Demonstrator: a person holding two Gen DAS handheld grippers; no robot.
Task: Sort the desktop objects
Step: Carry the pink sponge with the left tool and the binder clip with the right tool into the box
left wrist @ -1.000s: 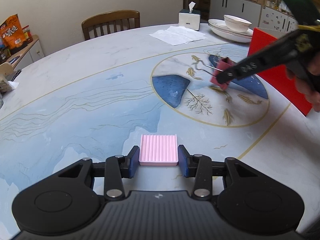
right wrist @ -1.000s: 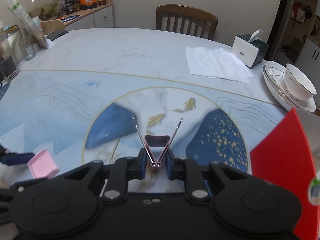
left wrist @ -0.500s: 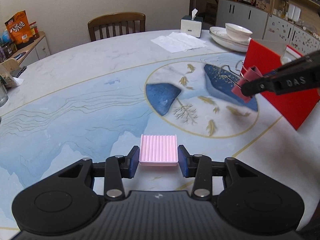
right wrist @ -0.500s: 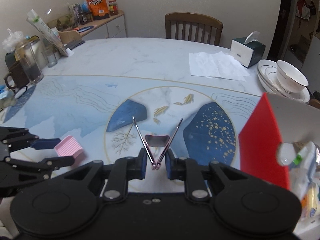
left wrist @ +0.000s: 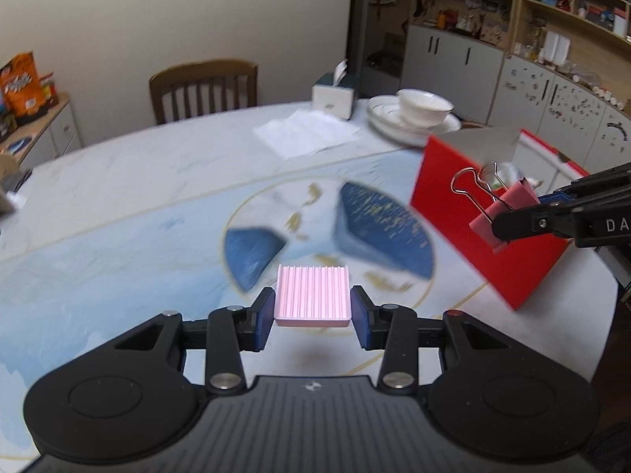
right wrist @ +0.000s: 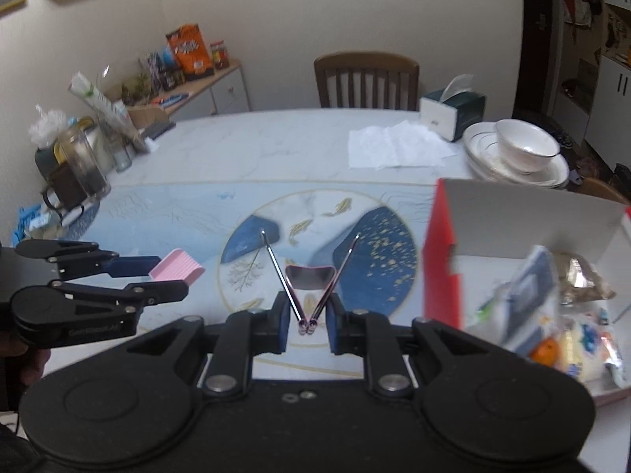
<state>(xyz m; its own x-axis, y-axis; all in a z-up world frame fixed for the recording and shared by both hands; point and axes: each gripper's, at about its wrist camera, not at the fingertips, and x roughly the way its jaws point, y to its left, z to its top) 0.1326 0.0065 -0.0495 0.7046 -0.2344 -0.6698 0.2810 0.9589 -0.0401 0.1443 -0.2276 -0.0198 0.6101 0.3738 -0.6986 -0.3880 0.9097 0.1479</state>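
Pink ribbed block [left wrist: 312, 294]: clamped between the blue pads of the left gripper [left wrist: 312, 307]; carried clear above the table [left wrist: 118, 205], ribbed face up.
Binder clip [left wrist: 503, 213]: pink body with wire handles; the right gripper [right wrist: 308, 317] is closed tight on the two wire handles, the clip held in the air just beside the red box [left wrist: 489, 244].
Red box: open-topped, white inside, standing at the right edge of the table; the right wrist view shows it already loaded with assorted wrapped items [right wrist: 552, 307], blurred.
Table: large, rounded, marble-look top with pale blue wave lines, a gold-ringed medallion [right wrist: 315, 252] at centre with dark blue shapes and gold fish.
Far side of table: green-and-white tissue box [right wrist: 451, 112], loose white paper sheets [right wrist: 394, 146] beside it, a white bowl [right wrist: 526, 148] on stacked plates.
Left edge of table: glass jar [right wrist: 84, 165] and other containers, too cluttered to identify.
Room: wooden chair [right wrist: 366, 79] against a cream wall; low cabinet [right wrist: 197, 90] carrying an orange snack bag [right wrist: 189, 51]; shelving and grey cupboards [left wrist: 532, 59] at right.
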